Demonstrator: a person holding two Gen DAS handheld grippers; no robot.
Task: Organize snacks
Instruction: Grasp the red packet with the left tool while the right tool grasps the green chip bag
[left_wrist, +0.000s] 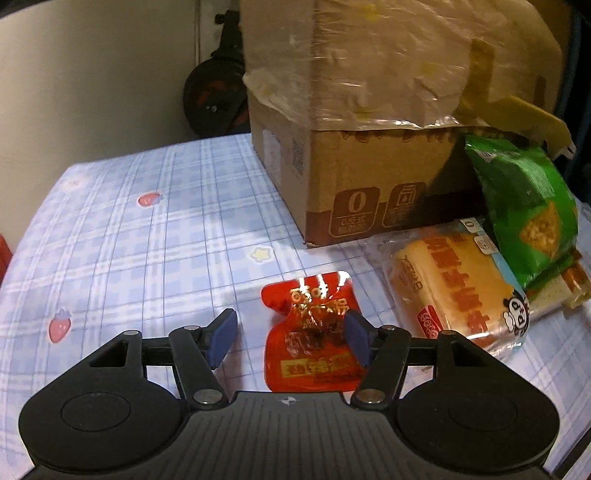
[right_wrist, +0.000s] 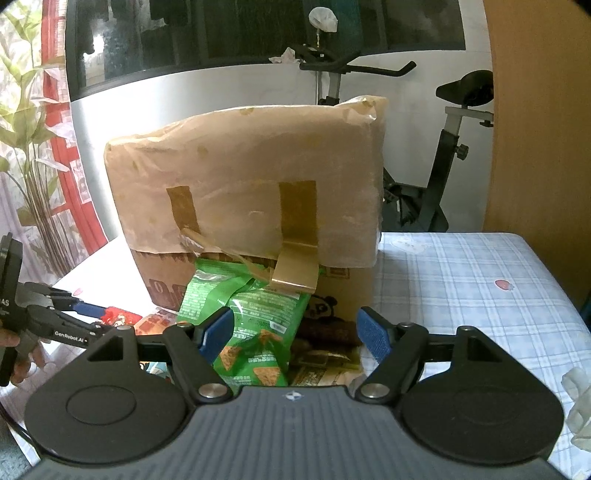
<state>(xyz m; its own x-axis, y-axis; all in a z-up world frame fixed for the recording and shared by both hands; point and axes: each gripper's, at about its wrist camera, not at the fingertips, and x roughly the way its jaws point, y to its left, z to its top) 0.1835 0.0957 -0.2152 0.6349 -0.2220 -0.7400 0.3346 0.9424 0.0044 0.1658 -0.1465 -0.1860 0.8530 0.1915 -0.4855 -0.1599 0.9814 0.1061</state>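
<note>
A table under a pale blue checked cloth (left_wrist: 122, 236), printed with strawberries and stars, carries the snacks, with a wall and dark gear behind it.

Nearest in the left wrist view, the left gripper (left_wrist: 290, 334) hangs over a small red sachet (left_wrist: 308, 328) lying flat on the cloth. Its blue pads stand spread, one on each side of the sachet's upper part, and neither seems to press on it, though the right pad overlaps the packet's edge, so contact there cannot be ruled out. Just to the right lies a wrapped bread loaf (left_wrist: 458, 291), and past it a green chip bag (left_wrist: 528, 210) leans against a cardboard box (left_wrist: 351, 177) draped in plastic film.

In the right wrist view, the right gripper (right_wrist: 295, 334) also stands spread and empty, poised above the green chip bag (right_wrist: 255, 332) at the foot of the cardboard box (right_wrist: 243, 195). An exercise bike (right_wrist: 436, 162) stands beyond the table.

The step in hand looks like sorting single packets on the cloth. Next, either tool must descend and close squarely on a packet without crumpling it.
</note>
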